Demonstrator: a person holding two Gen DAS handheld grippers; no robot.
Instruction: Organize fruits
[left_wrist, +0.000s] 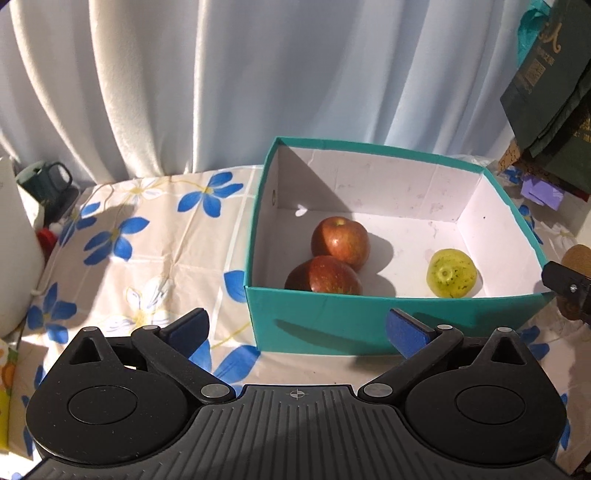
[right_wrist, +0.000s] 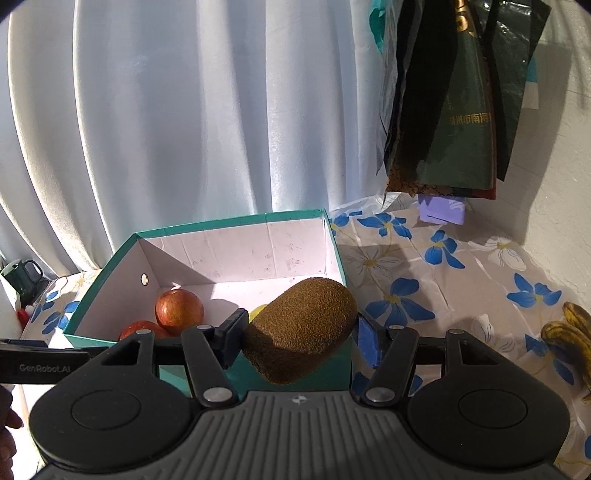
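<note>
— Three fruits are seen inside the teal box (left_wrist: 391, 321), aren't they?

— Yes. Two red apples (left_wrist: 340, 242) lie touching each other toward its left side, and a yellow-green fruit (left_wrist: 451, 274), speckled with dark spots, sits well apart from them near the right wall. The box is white inside, open-topped, and is set on the flower-printed counter (left_wrist: 147, 240).

— And the kiwi (right_wrist: 301, 328)?

— It is pinched between the jaws of the right gripper (right_wrist: 299, 338) — brown, fuzzy, oval, tilted, held in front of the box's near right corner. Whether it is above the rim or just outside cannot be told.

— The left gripper (left_wrist: 295, 328)?

— Its jaws are spread wide with nothing between them; the blue pads (left_wrist: 406, 332) are seen before the box's near wall.

— Anything else on the counter?

— Blackened bananas (right_wrist: 569, 332) are seen at the right edge, a dark green mug (left_wrist: 48, 181) at the far left, and a purple packet (right_wrist: 441, 210) at the back under hanging dark bags (right_wrist: 461, 92).
</note>
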